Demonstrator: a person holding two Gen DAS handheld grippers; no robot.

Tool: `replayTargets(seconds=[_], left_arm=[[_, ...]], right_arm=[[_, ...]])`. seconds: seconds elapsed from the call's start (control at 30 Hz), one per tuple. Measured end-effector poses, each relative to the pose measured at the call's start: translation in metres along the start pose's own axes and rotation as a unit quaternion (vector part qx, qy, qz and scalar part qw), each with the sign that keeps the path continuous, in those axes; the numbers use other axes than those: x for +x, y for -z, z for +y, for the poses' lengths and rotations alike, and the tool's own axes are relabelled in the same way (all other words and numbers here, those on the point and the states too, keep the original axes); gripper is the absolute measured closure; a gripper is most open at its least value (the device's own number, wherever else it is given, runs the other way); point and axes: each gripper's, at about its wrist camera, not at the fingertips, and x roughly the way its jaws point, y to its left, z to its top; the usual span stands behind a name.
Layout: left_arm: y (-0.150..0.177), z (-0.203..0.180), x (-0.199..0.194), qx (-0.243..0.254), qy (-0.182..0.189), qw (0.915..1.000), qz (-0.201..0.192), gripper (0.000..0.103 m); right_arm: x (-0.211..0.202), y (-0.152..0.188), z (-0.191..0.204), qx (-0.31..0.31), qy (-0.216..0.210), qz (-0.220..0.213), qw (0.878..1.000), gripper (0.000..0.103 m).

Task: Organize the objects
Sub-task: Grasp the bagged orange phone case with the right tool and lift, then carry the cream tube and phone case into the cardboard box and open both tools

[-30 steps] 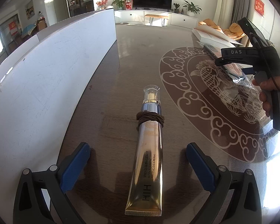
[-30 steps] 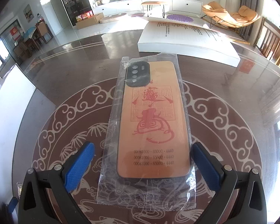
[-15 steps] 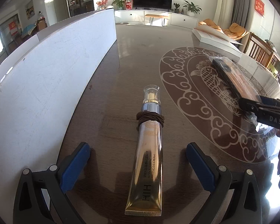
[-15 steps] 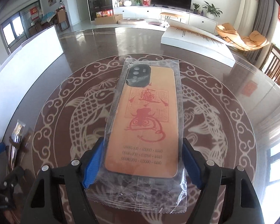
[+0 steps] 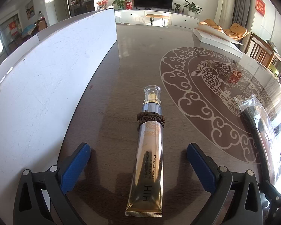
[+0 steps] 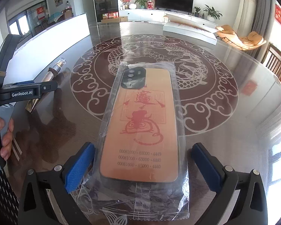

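A gold eye cream tube (image 5: 148, 155) with a brown cord round its neck lies on the table between the fingers of my open left gripper (image 5: 138, 166), touched by neither pad. It also shows in the right wrist view (image 6: 46, 80). An orange phone case in a clear plastic bag (image 6: 142, 131) lies flat between the fingers of my right gripper (image 6: 140, 166), which is open with gaps on both sides. The bagged case also shows at the right edge of the left wrist view (image 5: 260, 123).
A long white board (image 5: 46, 86) stands along the table's left side. A white flat box (image 6: 189, 30) lies at the far edge. The glass tabletop has a round fish pattern (image 6: 153, 56). Wooden chairs (image 6: 277, 63) stand on the right.
My right gripper closed on the bagged case, carried it toward me and to the near right of the table, then opened. The left gripper and tube have not moved.
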Motion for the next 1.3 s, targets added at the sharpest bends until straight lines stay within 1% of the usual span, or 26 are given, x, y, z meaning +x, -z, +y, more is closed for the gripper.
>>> replayTargets(seconds=[0.47,0.53,0.63,0.67,0.7,0.73,0.77,0.8,0.83,0.87,0.9,0.93,0.97,1.03,1.17,1.23,1.3], left_arm=[[0.0,0.003,-0.002,0.002,0.005,1.0,0.002,0.0],[-0.003,0.003,-0.001,0.014,0.01,0.9998,0.007,0.0],[-0.015,0.003,0.006,0.042,0.029,0.9978,0.043,0.0],[-0.014,0.002,0.006,0.047,0.03,0.9971,0.052,0.0],[-0.014,0.001,0.006,0.051,0.031,0.997,0.05,0.0],[-0.012,-0.001,0.003,0.056,0.034,0.9971,0.038,0.007],[-0.01,-0.004,-0.001,0.064,0.038,0.997,0.024,0.025],[-0.008,-0.008,-0.005,0.071,0.043,0.9965,0.01,0.037],[-0.006,-0.012,-0.01,0.076,0.046,0.996,0.002,0.065],[-0.005,-0.016,-0.012,0.08,0.048,0.9956,0.0,0.078],[-0.002,-0.02,-0.014,0.085,0.042,0.9955,-0.003,0.078],[0.002,-0.022,-0.016,0.086,0.043,0.9953,-0.007,0.078],[0.005,-0.022,-0.018,0.084,0.048,0.9952,-0.01,0.079],[0.014,-0.021,-0.027,0.081,0.054,0.9951,-0.019,0.079],[0.031,-0.013,-0.05,0.061,0.07,0.9948,-0.043,0.079],[0.037,-0.007,-0.064,0.044,0.079,0.9943,-0.057,0.079],[0.038,0.002,-0.083,0.024,0.091,0.9929,-0.073,0.079]], right_arm=[[0.0,0.0,-0.003,0.001,-0.001,-0.001,1.0,0.0],[0.0,0.0,-0.003,0.001,-0.002,-0.001,1.0,0.0],[0.0,0.0,-0.003,0.001,-0.002,0.0,1.0,0.0],[0.001,-0.001,-0.003,0.0,-0.003,0.005,1.0,0.0],[0.003,-0.005,-0.003,-0.002,-0.004,0.022,1.0,0.0],[0.006,-0.012,-0.003,-0.007,-0.007,0.047,0.999,0.0],[0.01,-0.021,-0.005,-0.006,-0.014,0.069,0.997,0.0],[0.015,-0.029,-0.008,0.0,-0.023,0.083,0.996,0.0],[0.019,-0.037,-0.01,0.006,-0.026,0.093,0.995,0.0],[0.024,-0.044,-0.011,0.008,-0.028,0.097,0.995,0.0],[0.028,-0.049,-0.011,0.004,-0.033,0.093,0.995,0.001],[0.028,-0.052,-0.008,-0.008,-0.026,0.082,0.996,0.007],[0.026,-0.054,-0.005,-0.024,-0.01,0.076,0.997,0.026],[0.023,-0.051,-0.008,-0.005,-0.033,0.081,0.996,0.027],[0.006,-0.037,-0.013,0.021,-0.064,0.074,0.995,0.027],[-0.003,-0.037,-0.015,0.035,-0.079,0.067,0.994,0.027],[-0.016,-0.045,-0.013,0.046,-0.096,0.054,0.993,0.027]])
